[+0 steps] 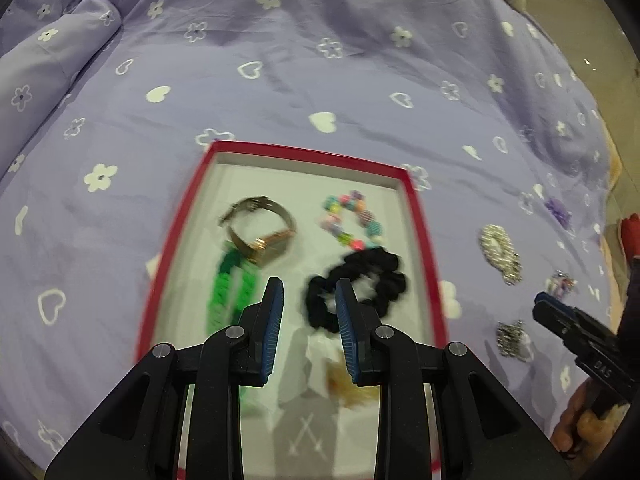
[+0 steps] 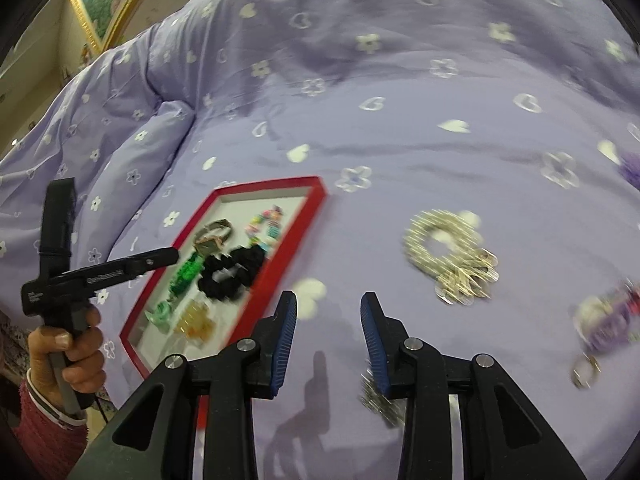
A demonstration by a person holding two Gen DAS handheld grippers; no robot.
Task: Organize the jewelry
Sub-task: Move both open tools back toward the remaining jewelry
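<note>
Left gripper (image 1: 309,294) is hanging over the red-rimmed box (image 1: 420,216), jaws spread and holding nothing, the black scrunchie (image 1: 356,288) lying at its two o'clock inside the box. Right gripper (image 2: 329,312) is hovering over the purple bedspread (image 2: 360,128), also spread and empty, with the silver sequin scrunchie (image 2: 448,254) sitting at its one o'clock, outside the box.

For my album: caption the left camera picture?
Open left gripper above red tray holding black scrunchie.
</note>
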